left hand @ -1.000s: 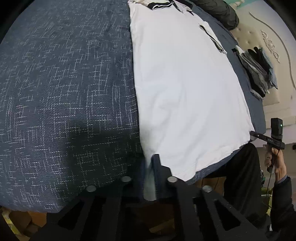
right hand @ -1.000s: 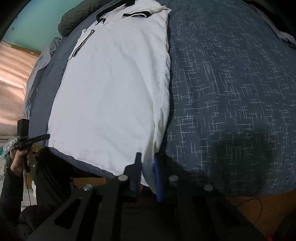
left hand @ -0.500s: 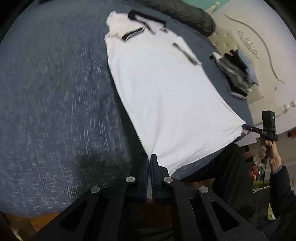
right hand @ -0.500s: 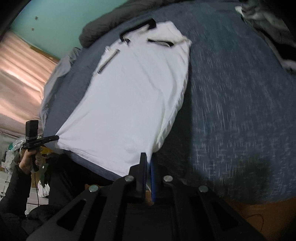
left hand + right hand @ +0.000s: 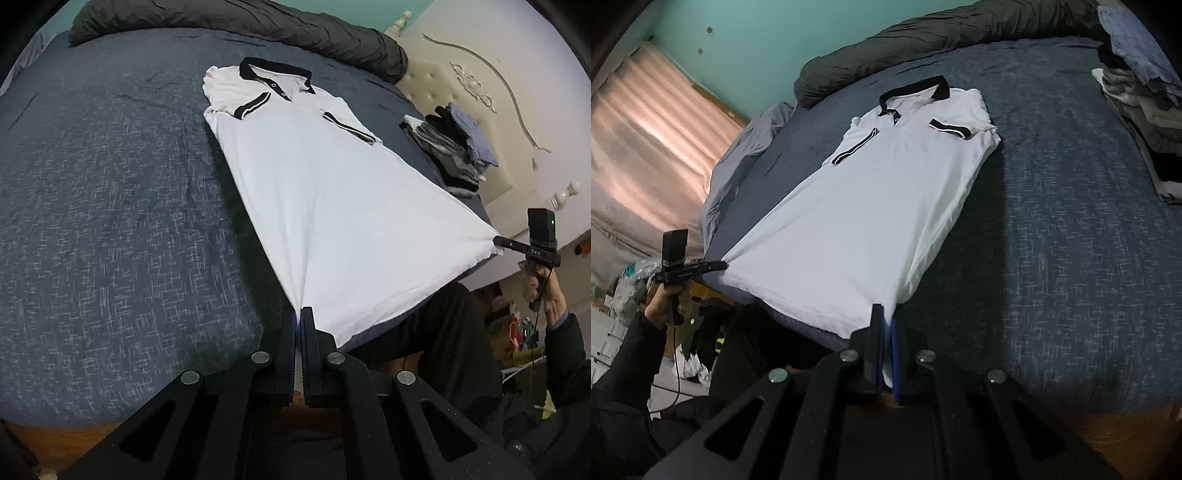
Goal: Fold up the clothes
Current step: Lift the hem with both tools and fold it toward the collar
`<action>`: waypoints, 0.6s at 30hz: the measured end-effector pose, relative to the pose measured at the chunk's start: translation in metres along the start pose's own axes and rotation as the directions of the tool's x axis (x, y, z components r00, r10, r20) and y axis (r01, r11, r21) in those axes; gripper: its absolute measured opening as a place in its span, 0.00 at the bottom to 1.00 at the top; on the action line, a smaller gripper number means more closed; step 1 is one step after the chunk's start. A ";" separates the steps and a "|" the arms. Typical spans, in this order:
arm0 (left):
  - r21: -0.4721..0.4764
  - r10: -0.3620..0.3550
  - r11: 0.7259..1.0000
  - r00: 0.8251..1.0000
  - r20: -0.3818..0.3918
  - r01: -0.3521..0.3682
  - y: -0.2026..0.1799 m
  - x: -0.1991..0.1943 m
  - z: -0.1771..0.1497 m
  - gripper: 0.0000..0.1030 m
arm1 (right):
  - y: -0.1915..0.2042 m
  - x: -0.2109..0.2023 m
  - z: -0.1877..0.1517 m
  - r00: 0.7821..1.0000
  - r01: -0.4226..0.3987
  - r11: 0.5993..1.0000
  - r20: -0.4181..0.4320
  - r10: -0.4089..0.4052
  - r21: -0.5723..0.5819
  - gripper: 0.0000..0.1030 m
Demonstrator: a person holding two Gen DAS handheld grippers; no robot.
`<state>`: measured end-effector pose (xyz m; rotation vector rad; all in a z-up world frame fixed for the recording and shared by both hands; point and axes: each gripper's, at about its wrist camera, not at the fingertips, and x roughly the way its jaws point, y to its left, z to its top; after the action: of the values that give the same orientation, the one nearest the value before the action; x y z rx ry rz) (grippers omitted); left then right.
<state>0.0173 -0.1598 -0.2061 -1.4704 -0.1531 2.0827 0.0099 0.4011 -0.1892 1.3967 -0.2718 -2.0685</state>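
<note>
White polo shirt hem corners are clamped in left gripper and right gripper fingers; no writing legible.

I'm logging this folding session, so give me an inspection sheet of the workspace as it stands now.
Surface: bed with dark blue patterned cover.
Job's things: white polo with black collar, sleeves folded in, hem lifted and stretched taut, collar end lying on the bed.
Clutter: stack of folded clothes near the headboard; dark rolled duvet at the far edge.
Grippers: left gripper shut on one hem corner; right gripper shut on the other.
Cables: a thin cable hangs from the left handle.
Surroundings: teal wall, pink curtain, floor clutter.
</note>
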 end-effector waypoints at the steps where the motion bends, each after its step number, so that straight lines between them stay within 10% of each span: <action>1: 0.003 0.000 1.000 1.000 0.002 0.000 -0.001 -0.002 -0.002 0.02 | 0.002 0.000 0.000 1.000 -0.004 1.000 -0.001 0.004 -0.004 0.03; 18: 0.052 -0.041 0.998 0.998 0.037 0.039 -0.010 -0.042 -0.007 0.02 | 0.020 -0.032 -0.016 1.000 -0.023 0.999 0.009 0.024 -0.022 0.03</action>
<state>0.0374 -0.1749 -0.1698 -1.3868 -0.1415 2.0688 0.0396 0.4068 -0.1611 1.3648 -0.2672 -2.0535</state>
